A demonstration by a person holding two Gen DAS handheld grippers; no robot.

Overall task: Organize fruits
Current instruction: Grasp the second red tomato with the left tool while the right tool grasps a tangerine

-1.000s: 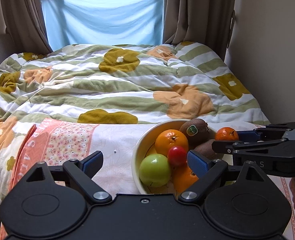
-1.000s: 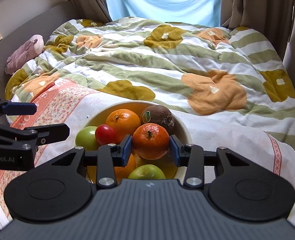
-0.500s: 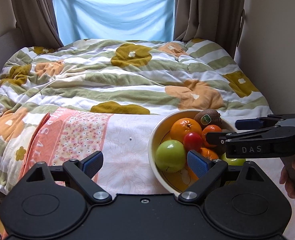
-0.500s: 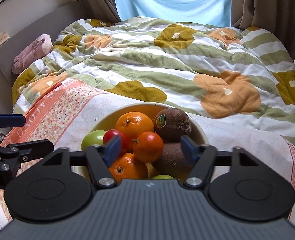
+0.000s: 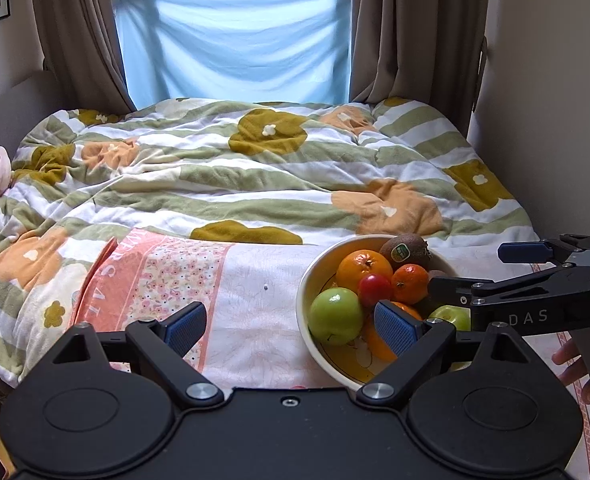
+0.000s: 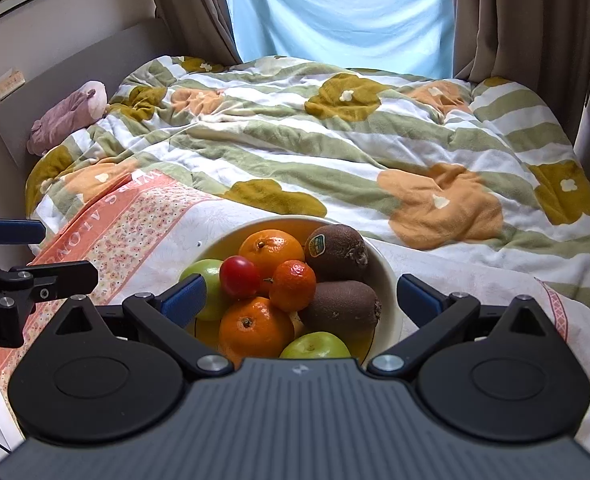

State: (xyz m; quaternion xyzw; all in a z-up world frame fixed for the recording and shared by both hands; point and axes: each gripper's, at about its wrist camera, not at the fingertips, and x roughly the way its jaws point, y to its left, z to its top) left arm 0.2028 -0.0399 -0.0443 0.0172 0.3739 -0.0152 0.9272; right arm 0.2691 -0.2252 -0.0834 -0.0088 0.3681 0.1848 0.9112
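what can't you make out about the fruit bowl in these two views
- Bowl near rim: right wrist view, hidden behind the right hand-held gripper body.
- Front green apple: same view, lower half hidden.
- Kiwi sticker text: too small.
- Second kiwi: left wrist view, mostly behind the right gripper's finger.

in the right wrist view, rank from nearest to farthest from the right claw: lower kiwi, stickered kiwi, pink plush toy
1. lower kiwi, in the bowl between the open fingers of the right claw.
2. stickered kiwi, at the bowl's far side.
3. pink plush toy, far left by the headboard.
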